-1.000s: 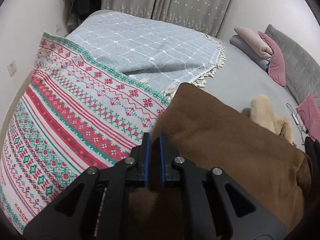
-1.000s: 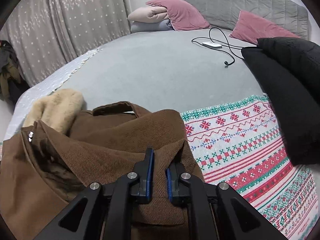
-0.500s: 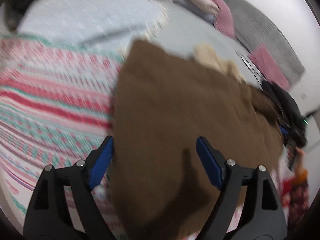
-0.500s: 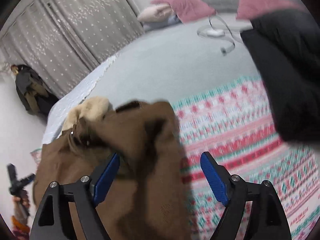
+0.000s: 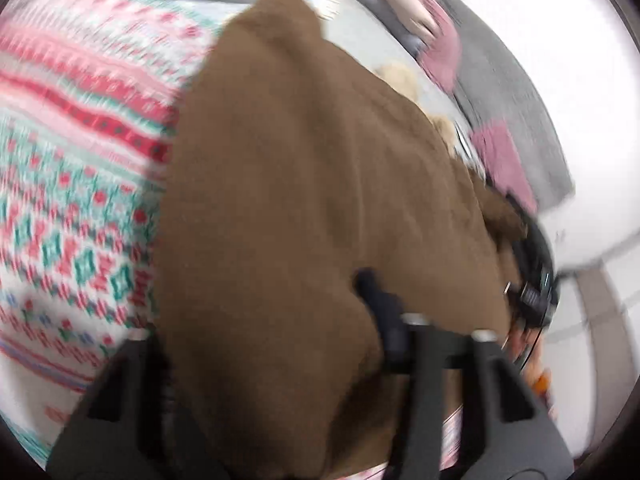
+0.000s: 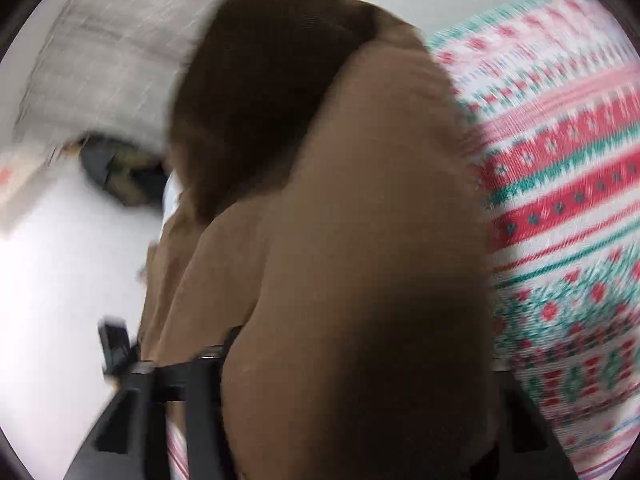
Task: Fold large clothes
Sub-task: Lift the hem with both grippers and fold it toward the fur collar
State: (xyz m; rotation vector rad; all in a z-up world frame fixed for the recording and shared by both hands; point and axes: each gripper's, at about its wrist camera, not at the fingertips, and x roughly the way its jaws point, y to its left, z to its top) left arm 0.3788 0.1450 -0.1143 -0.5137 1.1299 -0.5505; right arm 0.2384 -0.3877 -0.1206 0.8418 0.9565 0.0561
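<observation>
A large brown coat (image 5: pixel 312 184) lies on a red, green and white patterned blanket (image 5: pixel 68 168); both views are blurred by motion. My left gripper (image 5: pixel 264 320) is open, its jaws spread wide with the coat's near edge bulging between them. In the right wrist view the coat (image 6: pixel 360 240) fills the middle and covers most of my right gripper (image 6: pixel 312 344). Its jaws stand wide apart, with the cloth between them; the right finger is hidden.
Grey headboard (image 5: pixel 508 92) and pink pillows (image 5: pixel 444 48) stand at the far right. A tan fleece piece (image 5: pixel 400 76) lies beyond the coat. The patterned blanket (image 6: pixel 560 200) spreads to the right. A curtain (image 6: pixel 100 52) and a dark heap (image 6: pixel 120 168) are at left.
Both grippers opened from shut about half a second ago and have since dropped closer onto the coat, so the cloth now bulges between the jaws. Both cameras swing fast.
</observation>
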